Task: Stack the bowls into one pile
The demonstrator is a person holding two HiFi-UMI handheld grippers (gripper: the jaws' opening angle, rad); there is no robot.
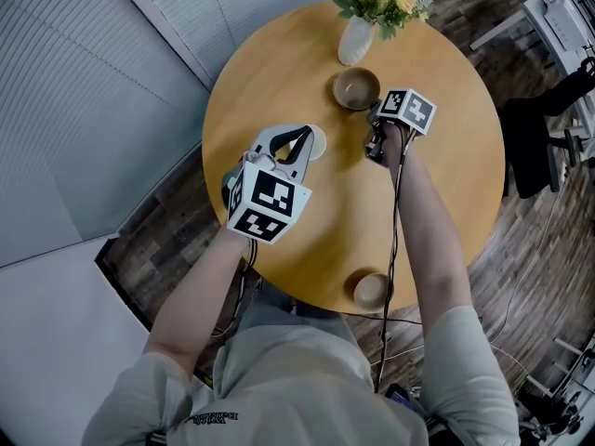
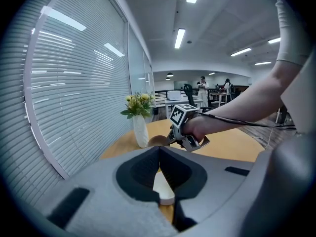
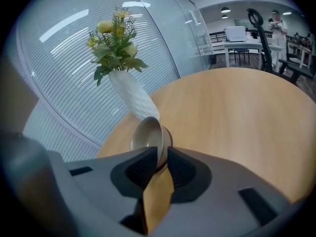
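Vase: far edge of the table.
Far bowl: just before the vase.
Middle bowl: left of far bowl, nearer.
Near bowl: near edge, well apart.

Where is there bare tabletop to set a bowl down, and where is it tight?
Widest free patch: the right side of the table, between right claw and the rim. Also bare: the middle, between left claw with its pale bowl and the near-edge bowl. Crowded far side: vase, brown bowl, both claws.
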